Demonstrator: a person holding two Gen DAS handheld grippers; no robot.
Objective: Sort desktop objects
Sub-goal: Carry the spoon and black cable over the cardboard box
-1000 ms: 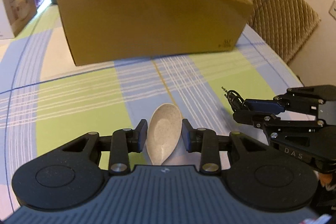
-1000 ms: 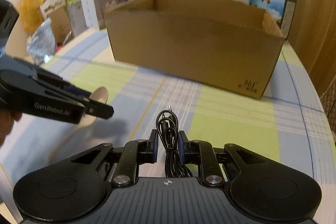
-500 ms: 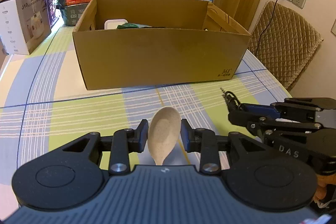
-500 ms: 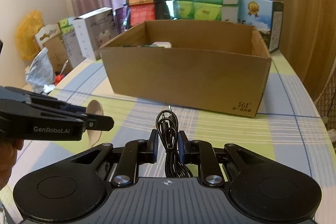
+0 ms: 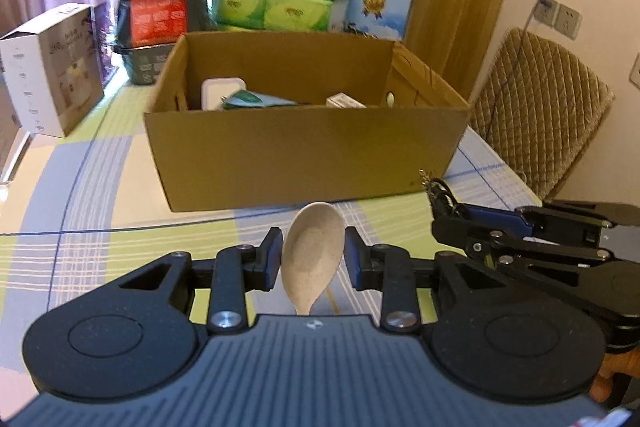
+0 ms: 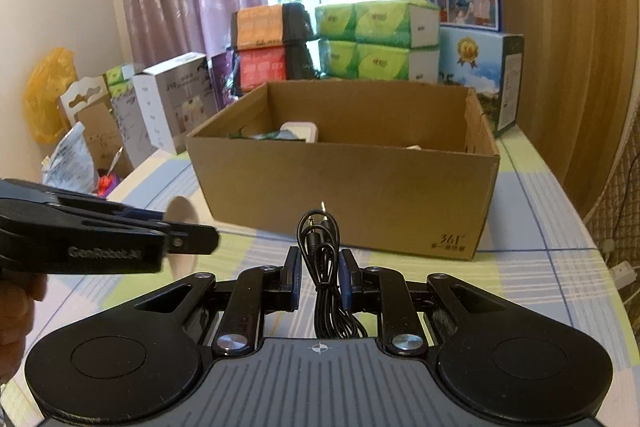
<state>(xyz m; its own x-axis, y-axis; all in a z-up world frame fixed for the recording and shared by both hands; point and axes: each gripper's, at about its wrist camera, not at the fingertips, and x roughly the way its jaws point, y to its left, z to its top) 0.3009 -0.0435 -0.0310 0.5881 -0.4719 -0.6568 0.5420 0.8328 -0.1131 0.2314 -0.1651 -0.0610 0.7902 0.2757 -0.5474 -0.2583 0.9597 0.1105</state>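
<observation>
- Carrying is the step in hand: both grippers are loaded and held above the checked tablecloth (image 5: 100, 251), short of the open cardboard box (image 5: 304, 155).
- Left gripper (image 5: 313, 259): jaws clenched on a pale speckled spoon (image 5: 313, 251), bowl upward and forward, handle running back toward the gripper body.
- Right gripper (image 6: 319, 277): jaws clenched on a coiled black audio cable (image 6: 320, 247); its loop and plug tips stand up ahead of the fingers, and slack hangs below them.
- The two grippers sit side by side, near each other but apart, both facing the box's near wall.
- Box contents visible: a white lidded container (image 5: 223, 91), a green packet (image 5: 250, 99) and a small white carton (image 5: 345, 103). Free room shows at the middle and right.
- Judgement: the next move calls for lifting each load over the near wall, then releasing inside, clear of the other gripper.
- Risk noted: the cable's hanging loops could catch the box rim if carried too low.
</observation>
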